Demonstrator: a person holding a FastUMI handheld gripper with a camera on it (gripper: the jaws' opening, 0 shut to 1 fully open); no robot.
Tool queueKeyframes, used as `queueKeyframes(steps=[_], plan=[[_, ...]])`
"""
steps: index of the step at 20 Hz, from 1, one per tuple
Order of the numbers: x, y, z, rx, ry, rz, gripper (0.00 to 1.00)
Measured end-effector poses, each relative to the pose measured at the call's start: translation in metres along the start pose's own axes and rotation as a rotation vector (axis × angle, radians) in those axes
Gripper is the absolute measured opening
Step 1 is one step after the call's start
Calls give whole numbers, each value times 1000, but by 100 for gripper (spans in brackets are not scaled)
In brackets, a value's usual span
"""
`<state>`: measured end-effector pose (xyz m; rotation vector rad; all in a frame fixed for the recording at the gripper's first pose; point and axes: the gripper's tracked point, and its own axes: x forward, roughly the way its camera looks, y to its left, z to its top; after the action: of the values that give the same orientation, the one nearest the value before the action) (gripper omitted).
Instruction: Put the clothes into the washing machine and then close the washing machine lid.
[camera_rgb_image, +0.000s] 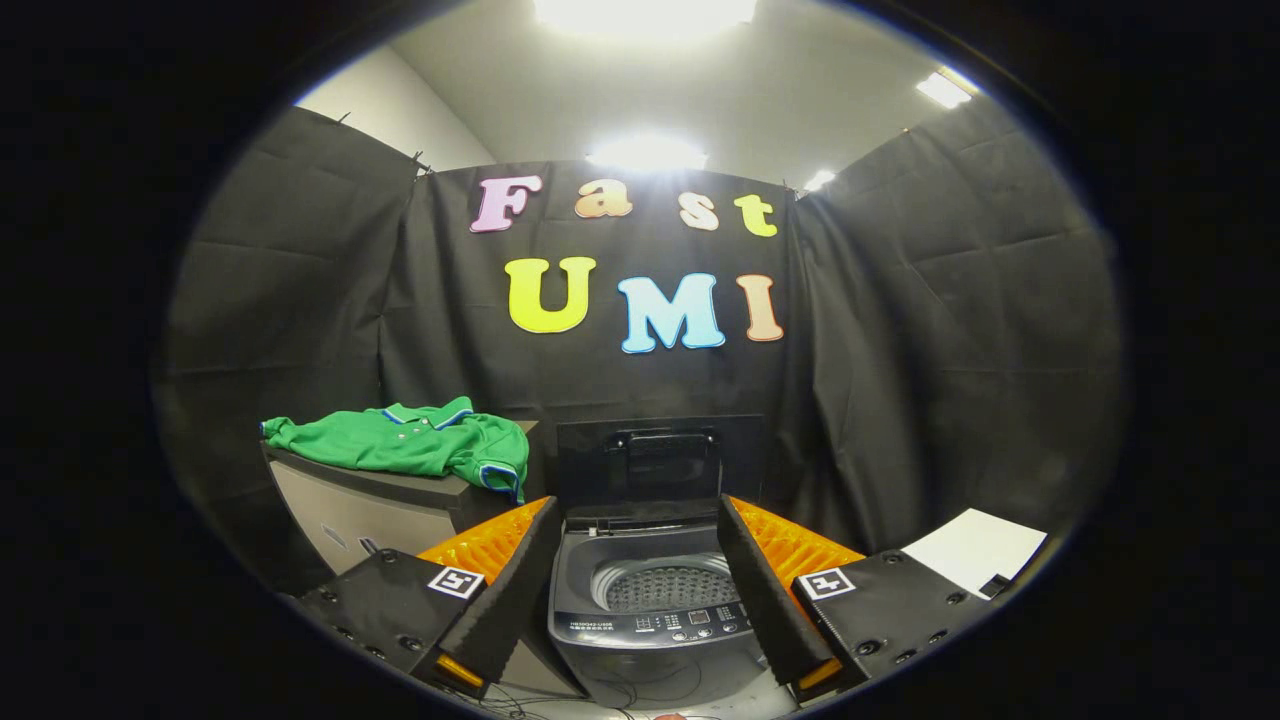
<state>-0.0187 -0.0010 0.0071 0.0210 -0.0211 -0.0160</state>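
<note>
The gripper (640, 590) was held in front of the washing machine (655, 630), its jaws set wide apart with nothing between them but the view of the machine's open top. The lid (655, 465) stood raised and upright behind the opening, leaving the perforated drum (668, 588) exposed and, as far as could be seen, without laundry in it. The green shirt (415, 440) lay crumpled on the counter (370, 500) just to the left of the machine, one sleeve hanging over the counter's near corner, well beyond the left finger and untouched. A white sheet (975, 550) lay off to the right, apart from the work. The step in hand appeared to be the approach to the shirt, with the loading and the closing of the lid both still to come. A sound grasp would probably call for swinging the gripper left and up toward the counter, keeping the jaws spread until they straddled a thick fold near the middle of the shirt rather than the dangling sleeve, so that most of the cloth would lift together. A pinch at an edge would likely let the garment trail and catch on the rim of the machine during the carry to the drum.
</note>
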Motion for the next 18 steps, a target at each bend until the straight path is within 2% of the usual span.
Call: queueKeyframes(steps=[8,18], plan=[[6,17,20,-17,2,10,98],[36,80,56,21,36,133,98]])
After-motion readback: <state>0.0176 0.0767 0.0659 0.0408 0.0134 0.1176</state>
